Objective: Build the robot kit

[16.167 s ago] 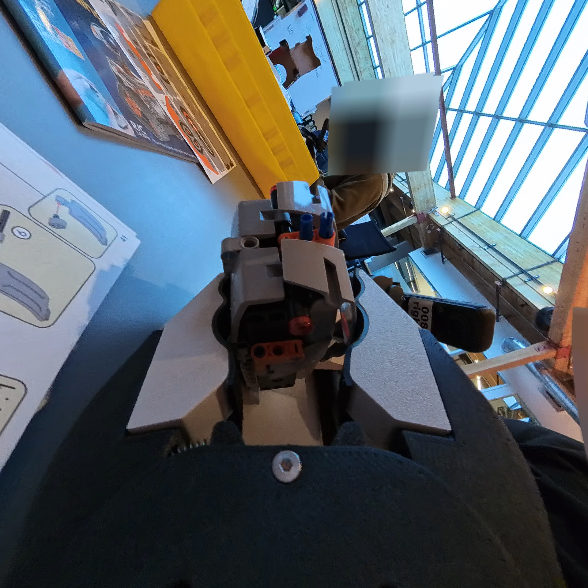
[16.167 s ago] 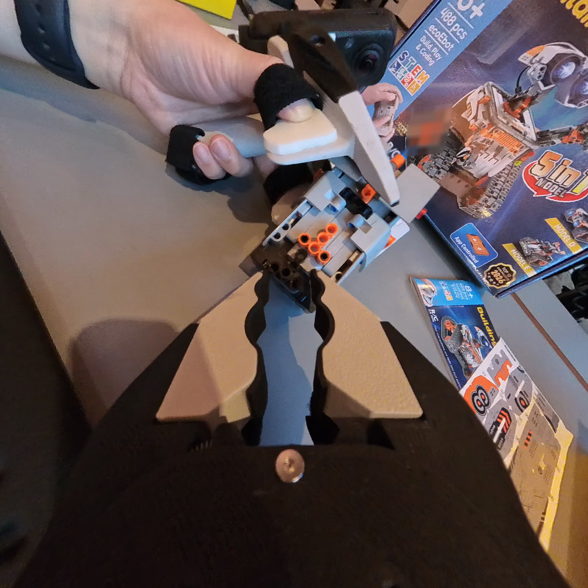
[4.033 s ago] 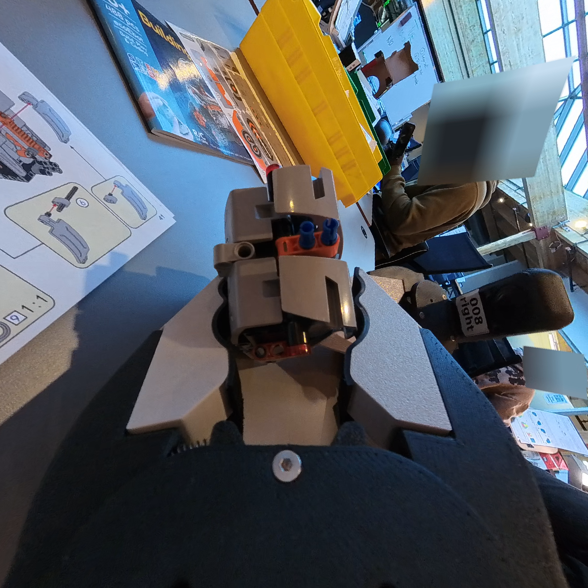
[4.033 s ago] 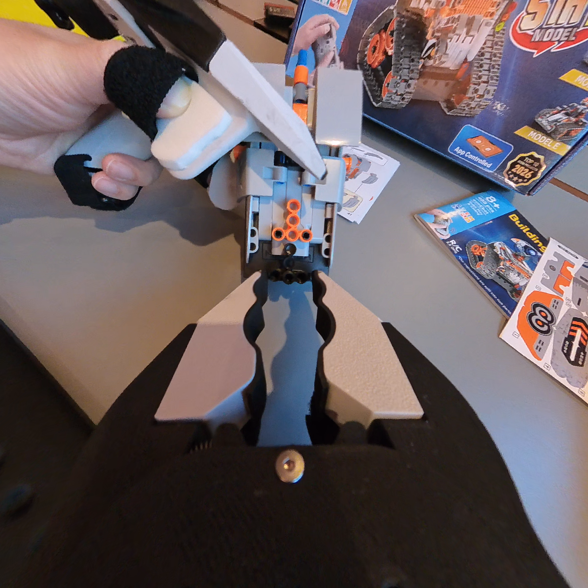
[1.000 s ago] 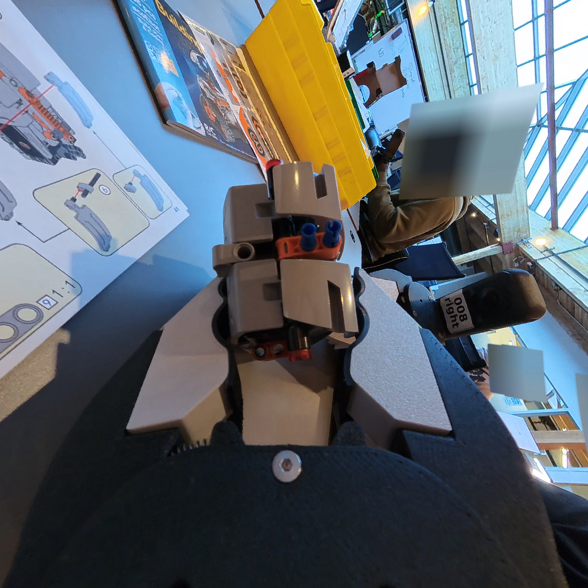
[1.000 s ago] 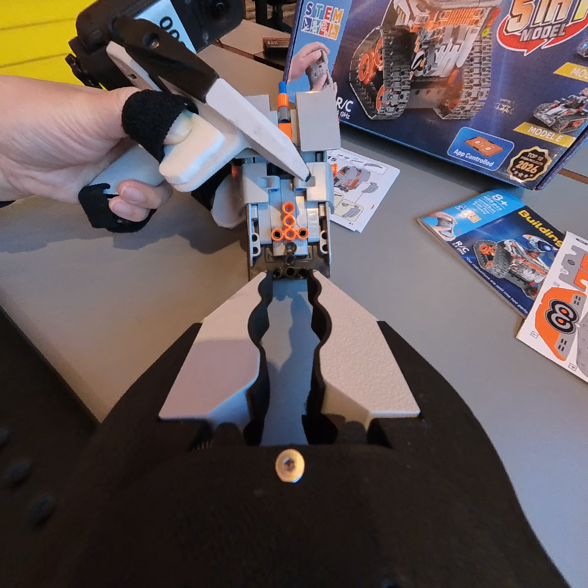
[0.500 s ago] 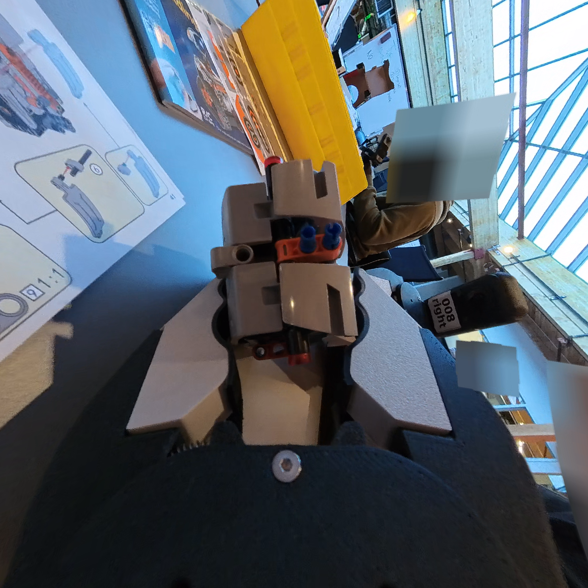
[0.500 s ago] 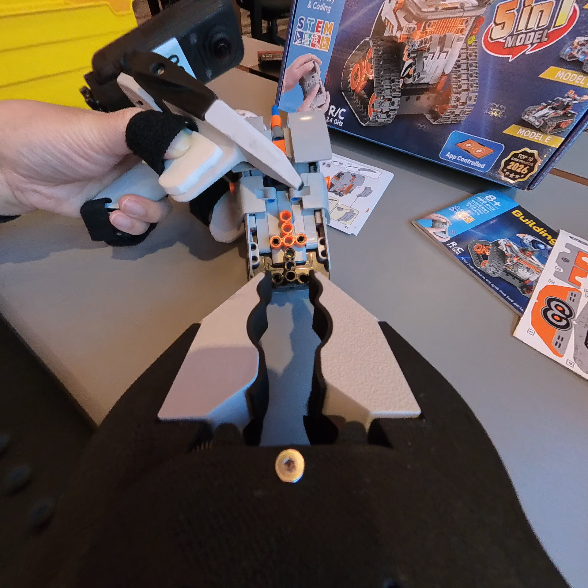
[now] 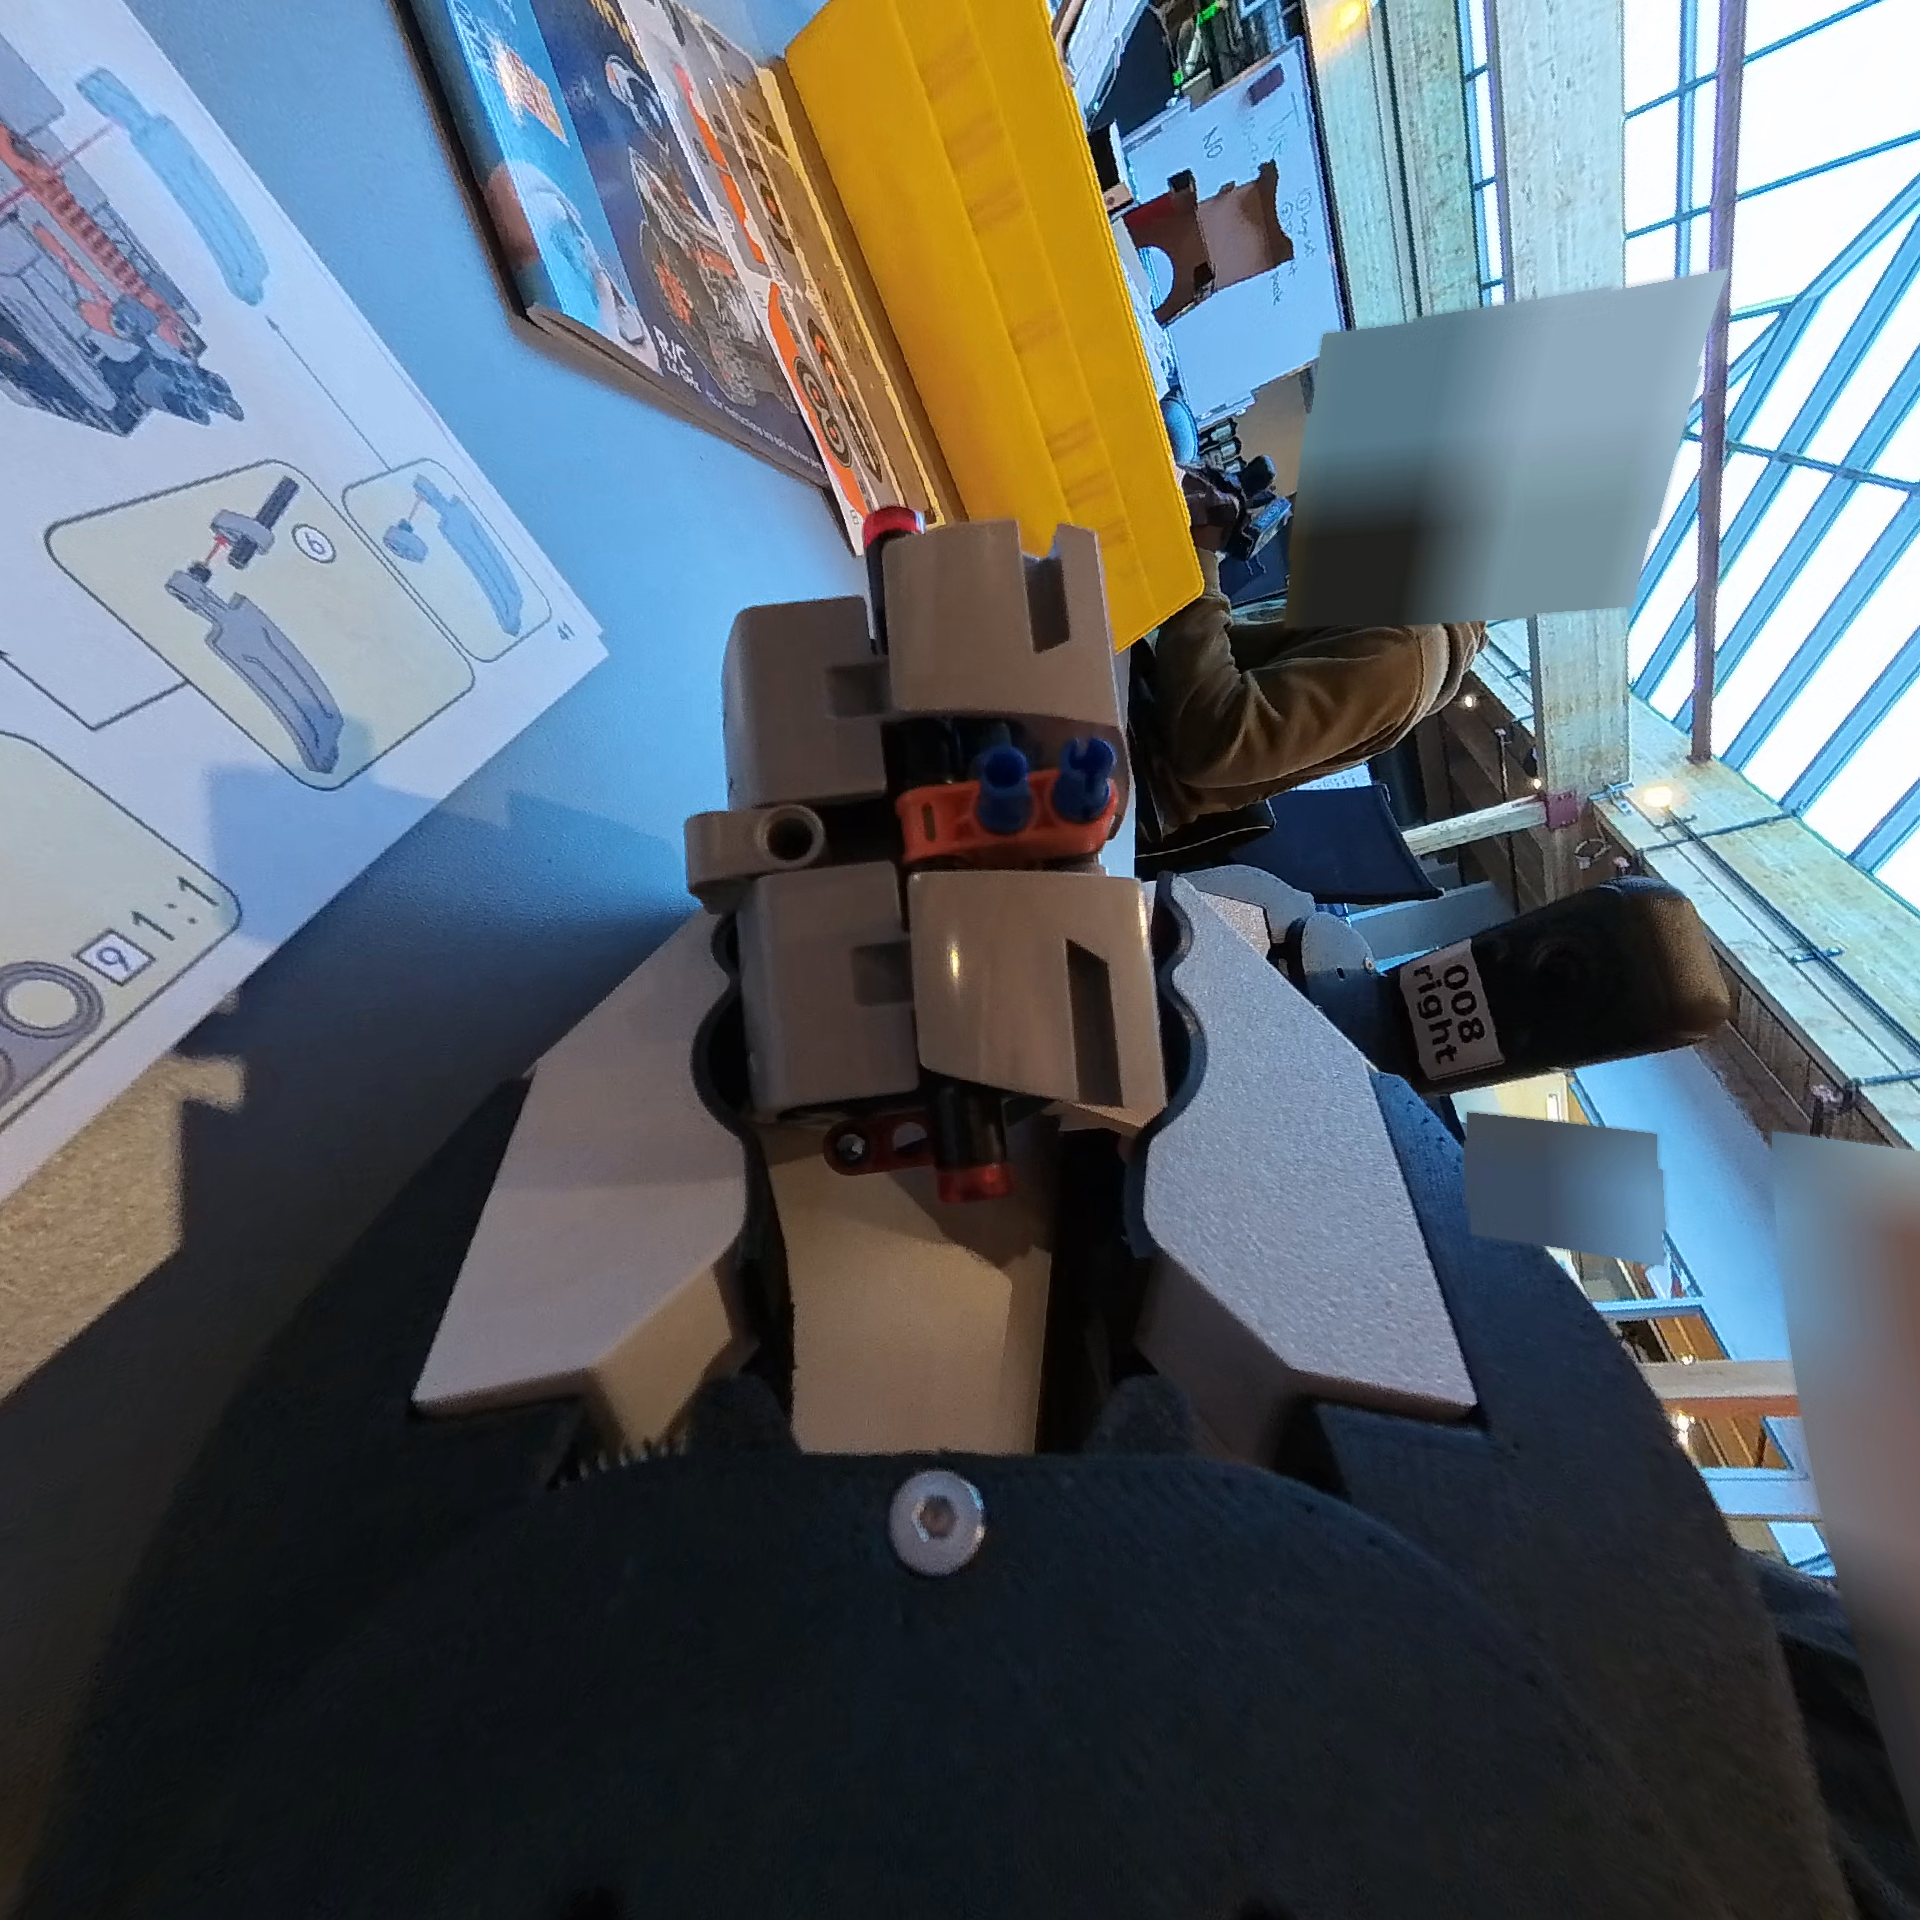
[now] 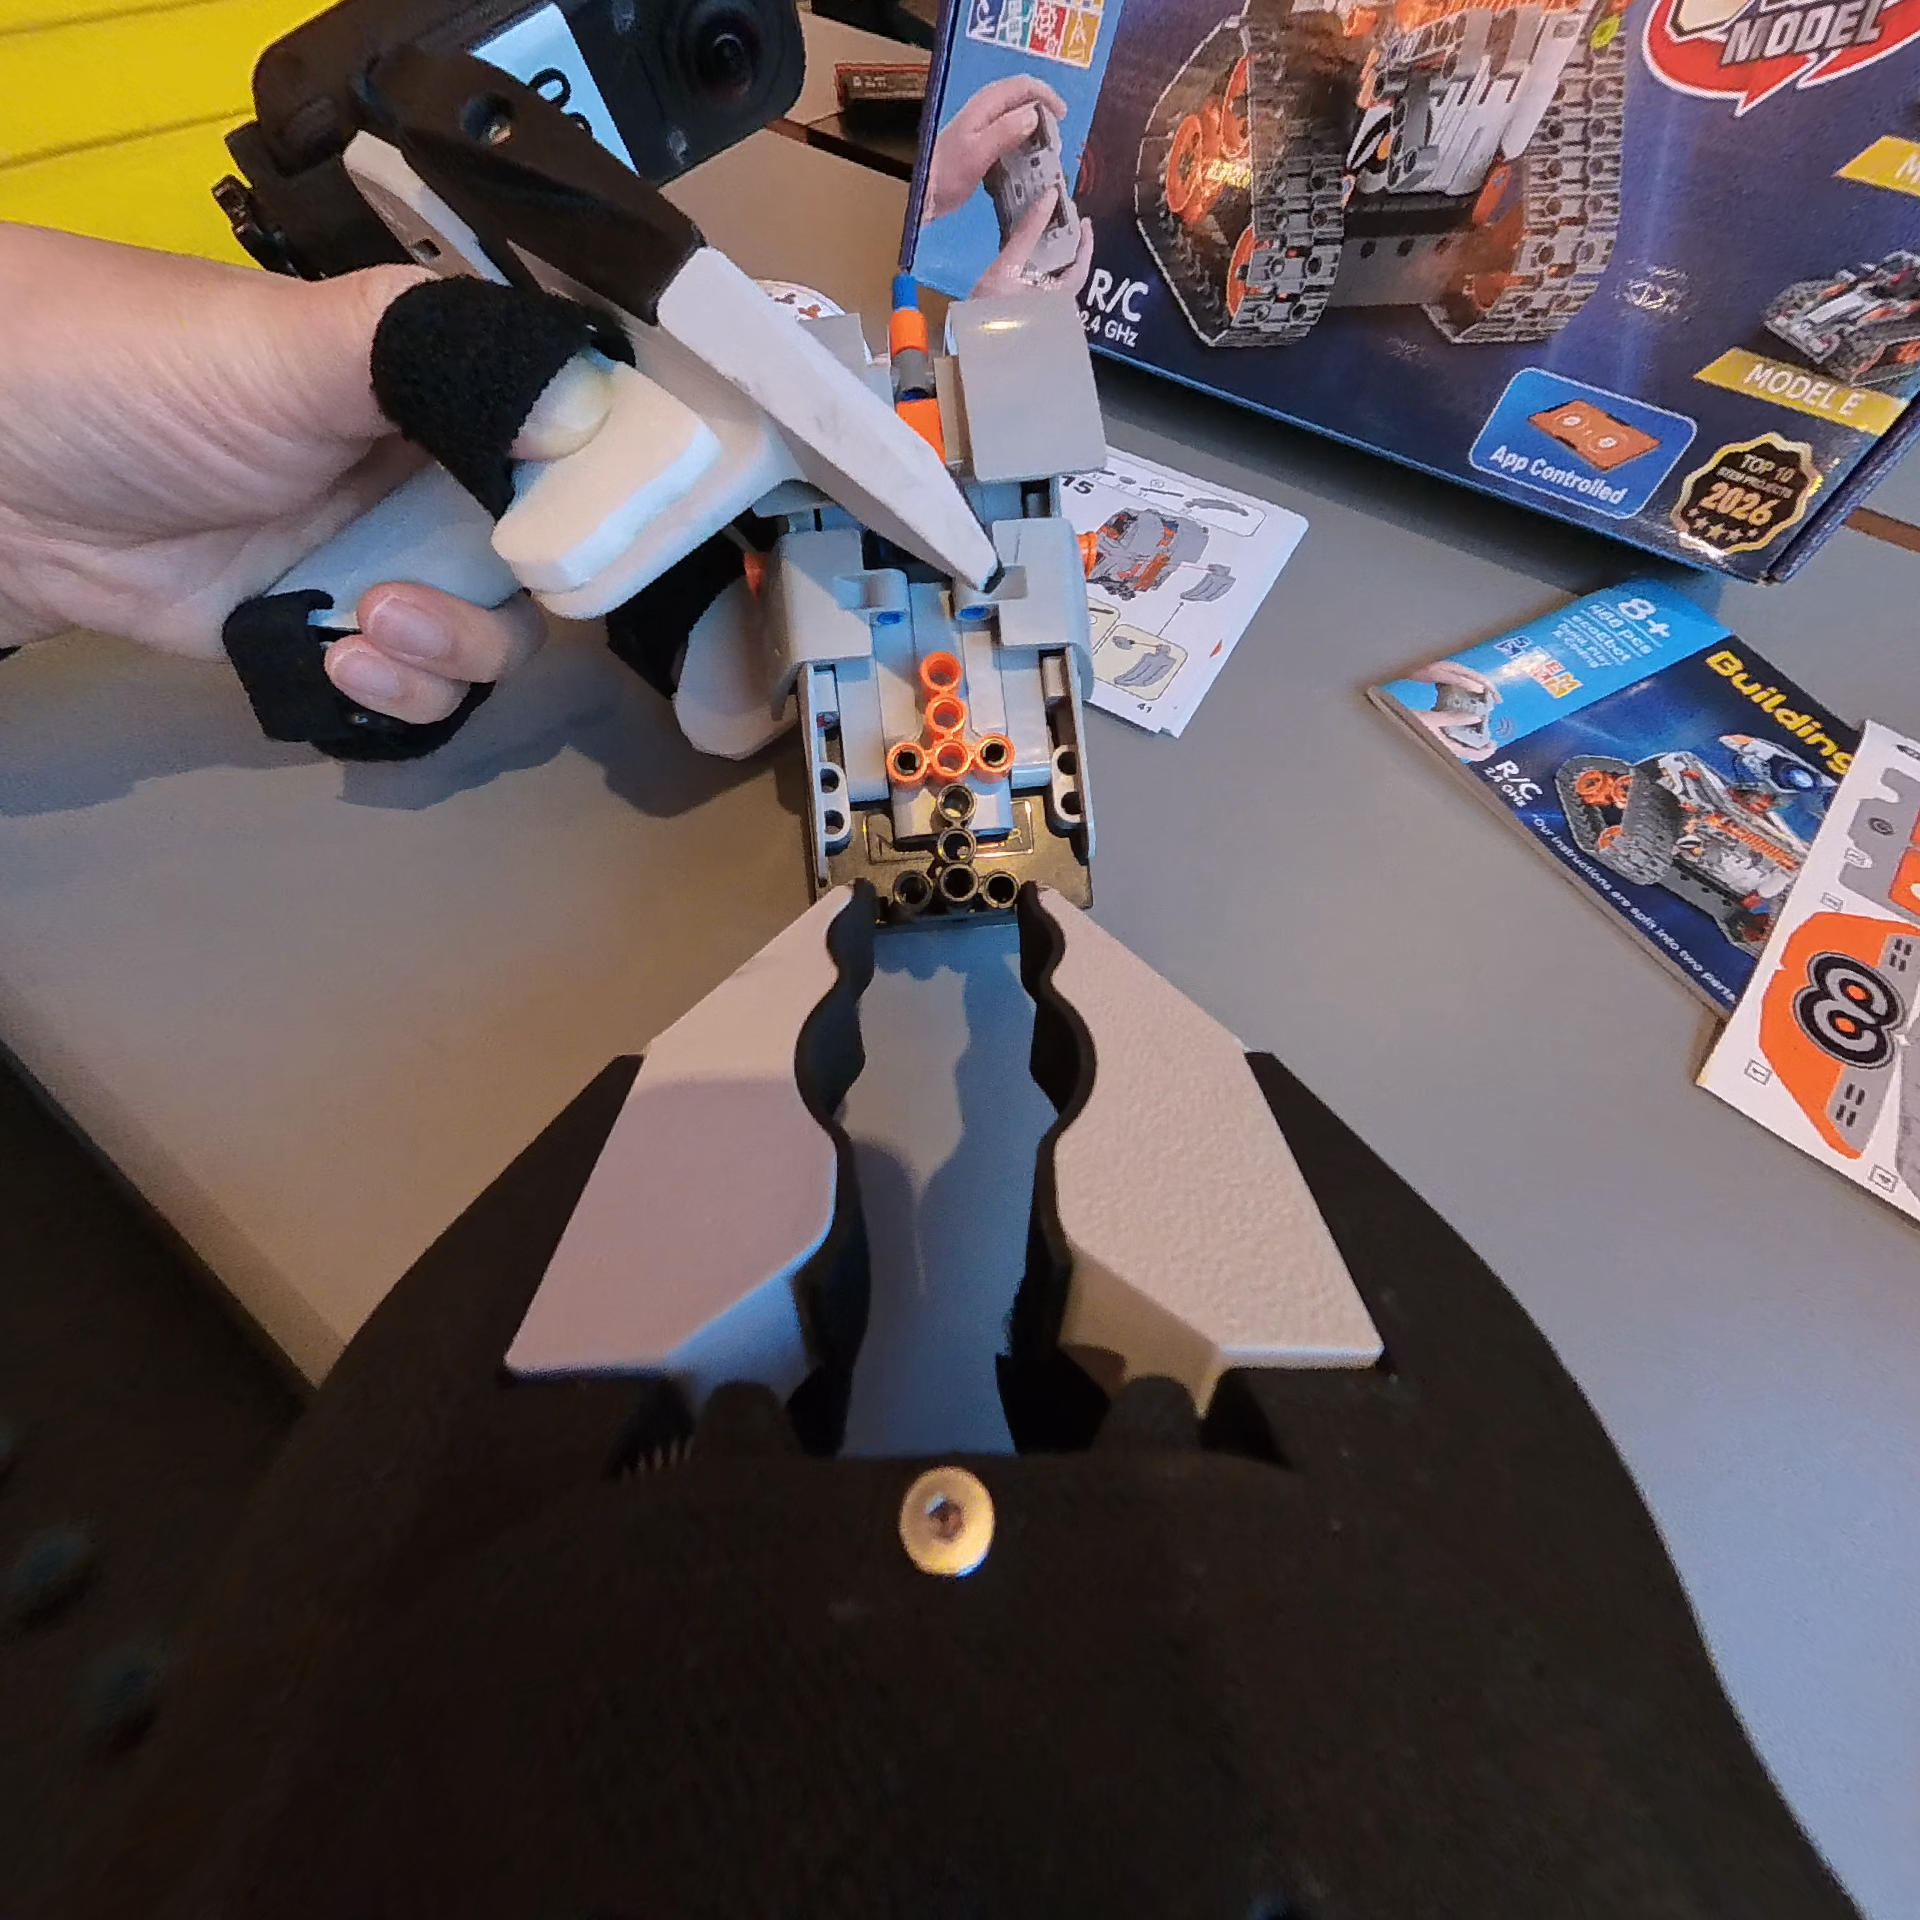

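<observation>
my left gripper [image 9: 940,1039] is clamped on the grey brick model [image 9: 925,883]; its jaws press both sides of the lower grey panels. an orange connector with two blue pins [image 9: 1003,805] sits across the model's middle, and a red-tipped black axle sticks out at top and bottom. in the right wrist view the same model [image 10: 945,707] is held off the grey table [image 10: 364,966] by that gripper, gripped in a person's hand [image 10: 197,457] with black finger straps.

my right gripper [image 10: 940,904] has its jaws partly apart, tips at the black end of the model on either side of a cluster of black holes; i cannot tell whether they actually pinch it.

around: instruction sheet [image 10: 1174,592] under and behind the model, set box [image 10: 1455,208] standing at the back, booklet [image 10: 1631,769] and sticker sheet [image 10: 1829,1018] to the right, yellow bin [image 9: 987,260] beyond.
</observation>
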Available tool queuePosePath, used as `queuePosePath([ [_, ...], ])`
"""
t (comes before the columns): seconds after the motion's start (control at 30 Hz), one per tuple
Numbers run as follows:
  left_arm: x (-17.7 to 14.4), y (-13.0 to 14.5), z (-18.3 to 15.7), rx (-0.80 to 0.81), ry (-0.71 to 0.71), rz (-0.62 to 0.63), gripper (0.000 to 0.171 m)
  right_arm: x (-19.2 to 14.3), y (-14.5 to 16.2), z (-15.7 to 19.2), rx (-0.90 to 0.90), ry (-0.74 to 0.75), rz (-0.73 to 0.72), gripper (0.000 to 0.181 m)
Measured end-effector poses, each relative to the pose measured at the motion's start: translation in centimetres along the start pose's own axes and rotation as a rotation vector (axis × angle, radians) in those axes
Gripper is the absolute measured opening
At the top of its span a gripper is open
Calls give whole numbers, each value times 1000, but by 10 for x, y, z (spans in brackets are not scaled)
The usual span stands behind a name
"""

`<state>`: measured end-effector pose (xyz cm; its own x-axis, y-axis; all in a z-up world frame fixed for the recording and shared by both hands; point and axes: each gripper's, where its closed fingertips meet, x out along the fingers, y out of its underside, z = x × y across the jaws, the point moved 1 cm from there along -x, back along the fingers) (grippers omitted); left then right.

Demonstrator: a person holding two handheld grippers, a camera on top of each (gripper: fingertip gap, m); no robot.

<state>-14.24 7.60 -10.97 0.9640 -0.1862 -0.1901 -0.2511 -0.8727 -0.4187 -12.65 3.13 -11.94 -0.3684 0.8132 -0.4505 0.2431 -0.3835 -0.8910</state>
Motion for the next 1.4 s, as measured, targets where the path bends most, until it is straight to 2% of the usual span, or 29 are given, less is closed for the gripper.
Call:
queuePosePath([
  [0.5,0,1,0,-3,2,5,73,-1,1,-2,4,-24,-1,21],
  [0.57,1,2,0,-14,6,6,73,-4,-2,-1,-8,-30,-33,33],
  [0.6,0,2,0,-18,7,6,73,-9,-9,0,-13,-31,-77,33],
  [0.63,0,2,1,-20,8,8,73,-15,-15,-2,-19,-14,-124,29],
  [0.7,0,2,1,-22,9,8,73,-22,-20,-5,-44,-1,-163,3],
  [0.73,0,2,1,-21,8,7,73,-22,-19,-6,-43,-9,-156,0],
  [0.83,0,2,0,-15,5,10,74,-16,-11,-6,1,-40,-107,9],
  [1.3,1,2,1,-19,6,9,73,-12,-8,-1,-23,-58,-86,12],
  [1.4,1,2,1,-19,8,11,73,-11,-8,-2,-34,-46,-76,5],
])
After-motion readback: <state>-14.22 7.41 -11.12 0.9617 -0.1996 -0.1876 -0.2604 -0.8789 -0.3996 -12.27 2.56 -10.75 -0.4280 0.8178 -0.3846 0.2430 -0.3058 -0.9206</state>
